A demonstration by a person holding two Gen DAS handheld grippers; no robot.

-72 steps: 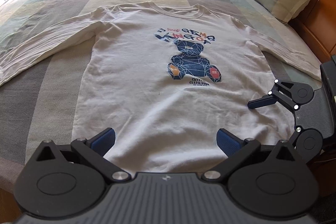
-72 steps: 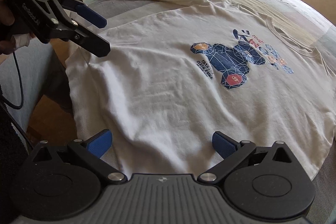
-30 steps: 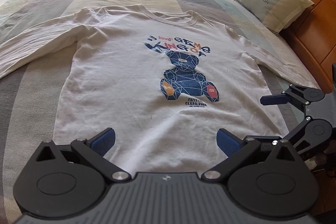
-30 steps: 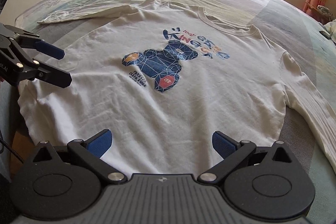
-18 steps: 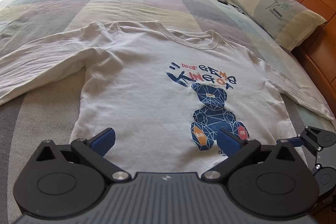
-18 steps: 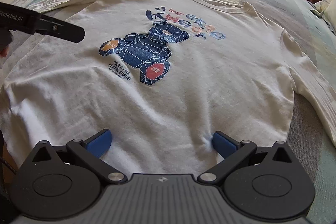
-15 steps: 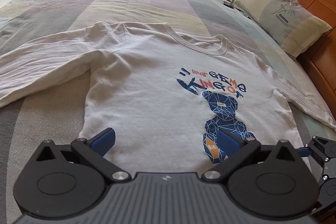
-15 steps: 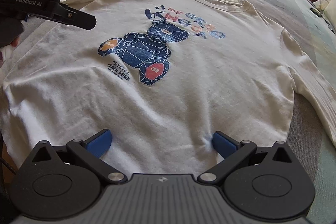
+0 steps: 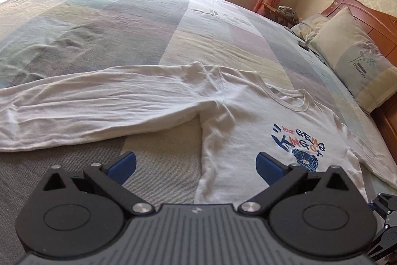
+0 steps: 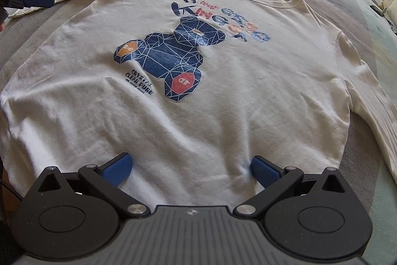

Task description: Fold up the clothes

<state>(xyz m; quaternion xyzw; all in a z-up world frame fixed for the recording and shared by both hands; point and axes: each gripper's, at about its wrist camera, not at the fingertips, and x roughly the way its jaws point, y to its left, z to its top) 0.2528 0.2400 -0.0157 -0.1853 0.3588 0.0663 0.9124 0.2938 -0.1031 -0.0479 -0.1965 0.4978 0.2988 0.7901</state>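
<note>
Now the left gripper [image 9: 196, 163], jaws wide, has swung toward the long sleeve [image 9: 99, 111]; right gripper [image 10: 189, 169] hovers wide, so folding likely begins there.

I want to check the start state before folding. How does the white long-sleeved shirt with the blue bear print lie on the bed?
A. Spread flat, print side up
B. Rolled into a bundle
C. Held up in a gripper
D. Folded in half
A: the white long-sleeved shirt lies spread flat, its blue bear print facing up, and both sleeves stretch outward on the bed.
</note>
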